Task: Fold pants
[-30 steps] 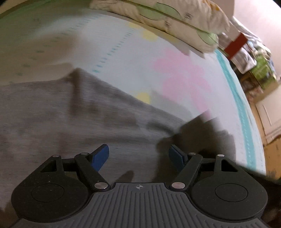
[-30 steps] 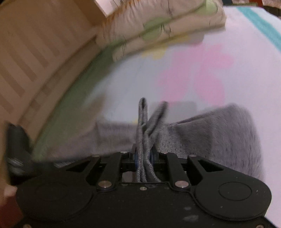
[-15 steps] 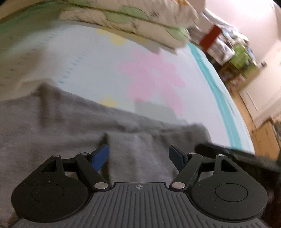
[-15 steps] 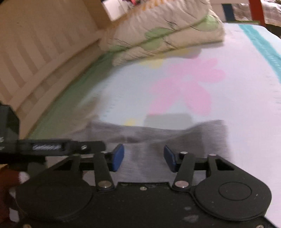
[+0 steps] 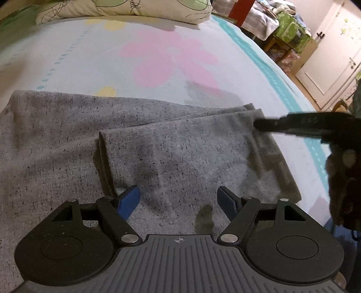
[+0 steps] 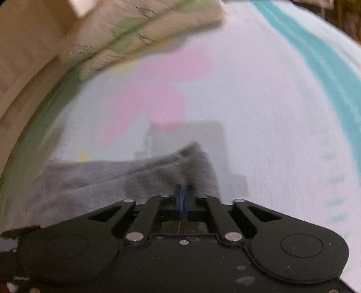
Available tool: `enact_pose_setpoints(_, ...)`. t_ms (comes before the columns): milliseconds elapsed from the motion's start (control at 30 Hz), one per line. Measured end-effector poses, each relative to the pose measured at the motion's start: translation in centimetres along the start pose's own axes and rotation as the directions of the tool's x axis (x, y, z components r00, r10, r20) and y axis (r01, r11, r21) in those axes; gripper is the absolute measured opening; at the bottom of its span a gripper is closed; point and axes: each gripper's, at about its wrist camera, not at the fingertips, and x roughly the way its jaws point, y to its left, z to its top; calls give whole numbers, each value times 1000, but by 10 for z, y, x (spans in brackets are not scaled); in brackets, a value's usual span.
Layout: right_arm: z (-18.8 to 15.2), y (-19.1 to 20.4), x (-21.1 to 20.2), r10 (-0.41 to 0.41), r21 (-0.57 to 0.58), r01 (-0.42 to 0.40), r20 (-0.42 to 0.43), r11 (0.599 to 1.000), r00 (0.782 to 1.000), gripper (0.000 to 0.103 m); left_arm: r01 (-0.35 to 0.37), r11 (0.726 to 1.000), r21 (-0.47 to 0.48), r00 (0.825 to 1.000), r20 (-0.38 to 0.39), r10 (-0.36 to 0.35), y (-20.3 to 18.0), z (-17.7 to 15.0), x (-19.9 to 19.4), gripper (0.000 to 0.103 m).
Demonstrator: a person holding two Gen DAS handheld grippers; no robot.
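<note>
Grey speckled pants [image 5: 171, 153] lie on the bed, with one part folded over on top and a fold edge running down the left of it. My left gripper [image 5: 178, 200] is open and empty, its blue pads low over the folded part. My right gripper [image 6: 183, 196] has its jaws together at the near edge of the pants [image 6: 158, 173]; the view is blurred and I cannot see cloth between the pads. In the left wrist view the right gripper [image 5: 293, 124] reaches in from the right to the fold's far right corner.
The bedsheet [image 5: 158, 56] is pale with a pink flower and a teal stripe on the right. Pillows [image 5: 126, 9] lie at the head of the bed. A wooden headboard [image 6: 22, 56] is at the left. Furniture and a door [image 5: 327, 56] stand beyond the bed.
One second ago my right gripper held a bunch of cloth; it opened half a second ago and is now shut again at the edge. The folded part now lies flat under my left gripper.
</note>
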Motion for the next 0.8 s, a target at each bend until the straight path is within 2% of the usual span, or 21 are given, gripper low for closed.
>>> enact_pose_setpoints(67,8,9,-4,39,-34,-38,30,999,999,13,6,1000,-13,1000,5,-6,1,-1,1,74)
enact_pose_setpoints(167,19,16,12,-13,-76,13,8,997,1000,13,9,1000,-19,1000,4,-9,1,-1,0,74)
enact_pose_setpoints(200,22,12,22,-43,-63,42,-17,997,999,12,14,1000,-23,1000,3,-14,2,0,0,74)
enact_pose_setpoints(233,24,5,32,-65,-40,63,-42,997,997,1,21,999,-30,1000,1,-21,4,0,0,74)
enact_pose_setpoints(333,32,-6,36,-64,30,65,-46,997,997,0,36,998,-60,999,-6,-37,10,1,-6,75)
enact_pose_setpoints(367,33,-6,33,-67,31,68,-41,997,997,9,36,997,-67,999,-7,-37,12,0,-8,75)
enact_pose_setpoints(467,24,7,3,-63,-38,63,-19,997,998,22,37,996,-76,999,-17,-39,13,-4,-18,75)
enact_pose_setpoints(533,7,9,-24,-64,-76,61,-39,995,997,23,32,996,-84,999,-33,-35,14,-11,-24,75)
enact_pose_setpoints(600,-10,8,-40,-59,-74,52,-84,996,995,30,29,995,-100,998,-51,-34,16,-18,-24,75)
enact_pose_setpoints(633,-21,8,-44,-62,-68,54,-118,996,991,34,25,994,-111,998,-62,-32,17,-22,-22,75)
enact_pose_setpoints(733,-47,3,-44,-113,-58,103,-205,993,972,34,-2,993,-117,995,-96,-9,21,-28,-13,76)
enact_pose_setpoints(800,-56,0,-44,-122,-51,114,-200,992,972,34,10,992,-125,996,-82,-20,23,-29,-17,76)
